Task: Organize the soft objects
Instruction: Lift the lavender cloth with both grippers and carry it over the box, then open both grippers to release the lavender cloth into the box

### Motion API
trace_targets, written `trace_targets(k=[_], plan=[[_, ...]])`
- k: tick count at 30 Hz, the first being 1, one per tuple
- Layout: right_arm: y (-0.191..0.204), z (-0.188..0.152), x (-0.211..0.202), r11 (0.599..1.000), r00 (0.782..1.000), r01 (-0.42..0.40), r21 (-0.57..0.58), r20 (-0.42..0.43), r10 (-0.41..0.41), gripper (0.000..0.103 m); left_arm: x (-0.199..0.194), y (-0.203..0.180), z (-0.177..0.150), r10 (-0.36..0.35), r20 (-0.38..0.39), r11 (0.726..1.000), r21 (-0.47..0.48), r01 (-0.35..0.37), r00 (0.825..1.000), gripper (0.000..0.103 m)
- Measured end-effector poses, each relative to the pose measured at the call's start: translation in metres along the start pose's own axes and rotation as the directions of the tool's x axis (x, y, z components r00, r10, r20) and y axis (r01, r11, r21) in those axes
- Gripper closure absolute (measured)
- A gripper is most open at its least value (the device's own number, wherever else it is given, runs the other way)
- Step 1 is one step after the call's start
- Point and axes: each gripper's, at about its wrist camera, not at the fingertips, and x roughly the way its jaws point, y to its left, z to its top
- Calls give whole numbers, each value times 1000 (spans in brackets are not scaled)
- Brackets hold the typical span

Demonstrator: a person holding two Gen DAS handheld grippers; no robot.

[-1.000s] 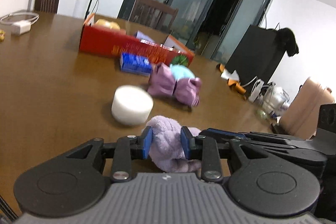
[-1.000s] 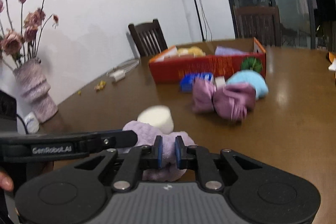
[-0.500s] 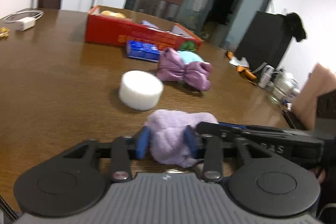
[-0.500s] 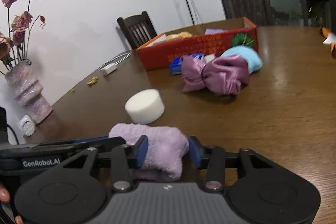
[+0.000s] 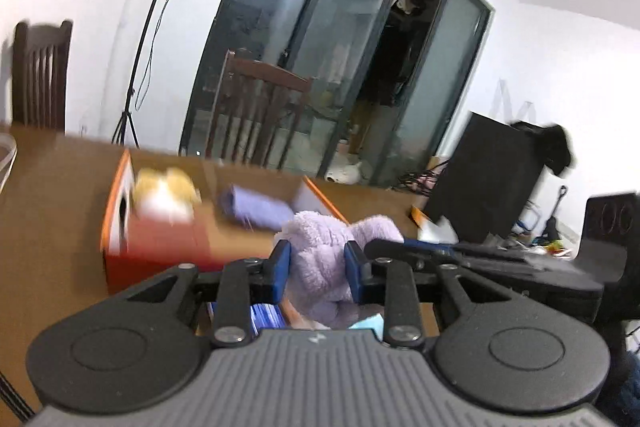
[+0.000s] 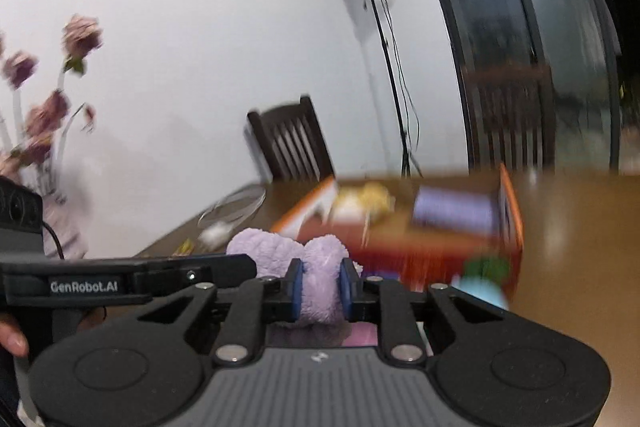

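Fluffy lilac towel [image 5: 320,267], bunched, squeezed by closing blue-padded fingers of left gripper [image 5: 318,267] and right gripper [image 6: 320,287].

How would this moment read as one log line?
left gripper: closing on fluffy lilac towel | right gripper: closing on it | ahead: open red cardboard box

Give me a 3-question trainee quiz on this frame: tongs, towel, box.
1. True or false: both the left tongs and the right tongs have the fluffy lilac towel between their pads.
2. What already lies in the red box? A) a folded purple cloth and a yellow plush B) a white sponge C) nothing
3. Fill in: the towel is ___ the table, not resting on it.

Key: 1 true; 2 A, namely the folded purple cloth and the yellow plush; 3 lifted above.
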Motion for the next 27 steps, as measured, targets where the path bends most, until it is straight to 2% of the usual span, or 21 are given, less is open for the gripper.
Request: trace_targets(k=[2,4,7,11,13,16,17,20,21,23,27], plan=[[-21,40,48,1000,1000,22,-5,-19,-22,85,42,17,34,29,-22,999,-13,-29,999,73],[-40,68,92,999,998,43,5,-53,-43,85,90,41,60,64,-87,996,-49,-68,994,73],[-67,96,169,997,987,77,9,-143,-75,85,148,70,77,109,-176,991,-56,-121,978,73],[-92,99,249,993,961,118,16,-253,-110,85,207,97,74,195,-268,979,-4,-203,943,73],[-102,90,284,994,944,105,31,-318,-89,85,225,107,69,243,-297,969,37,-243,924,73],[-108,73,318,995,917,102,5,-388,-92,84,233,117,56,242,-330,970,67,-233,913,70],[-111,68,327,994,908,108,1,-406,-99,82,232,119,52,233,-331,972,73,-222,914,65],[-121,56,338,989,890,128,71,-448,-83,75,226,121,44,225,-320,974,75,-212,920,62],[-121,55,338,988,893,132,83,-443,-82,71,223,120,44,232,-309,973,76,-219,922,60],[-118,55,335,988,897,140,68,-431,-97,57,217,118,48,231,-298,973,76,-218,926,54],[-108,65,318,990,909,135,38,-402,-109,50,194,111,60,239,-267,971,88,-223,934,52]])
